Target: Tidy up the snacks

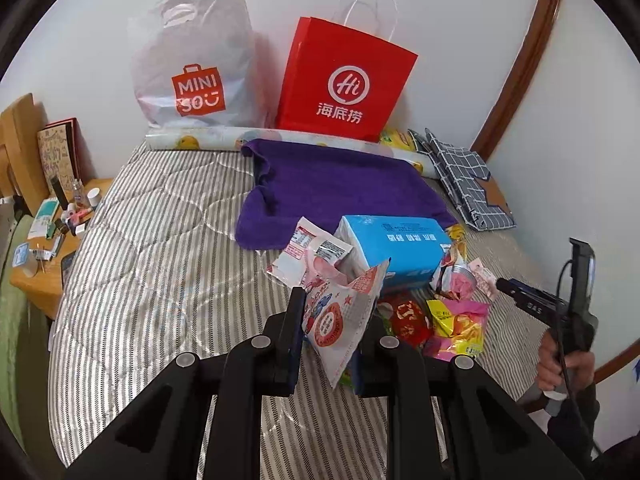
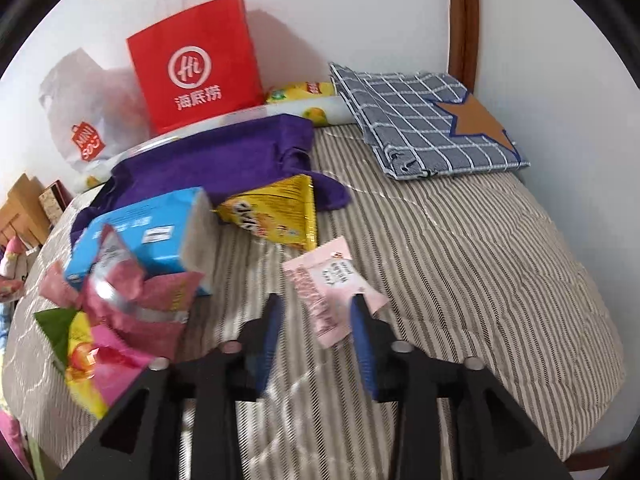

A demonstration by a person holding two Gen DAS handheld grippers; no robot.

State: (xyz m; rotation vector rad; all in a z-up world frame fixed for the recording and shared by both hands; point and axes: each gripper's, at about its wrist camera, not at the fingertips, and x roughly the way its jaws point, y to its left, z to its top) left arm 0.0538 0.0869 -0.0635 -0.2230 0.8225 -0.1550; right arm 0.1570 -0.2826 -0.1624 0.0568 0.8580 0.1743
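In the left wrist view my left gripper is shut on a white snack bag with red stars, held up over the striped bed. Its right finger is hidden behind the bag. More snacks lie just beyond: a red packet and a pink-and-yellow bag. My right gripper reaches in from the right, held by a hand. In the right wrist view my right gripper stands open, with a small pale pink packet between its tips that neither pad presses.
A blue tissue pack, a yellow snack bag and a purple towel lie mid-bed. A red paper bag and a white Miniso bag lean on the wall. A chequered cloth lies far right, a cluttered nightstand left.
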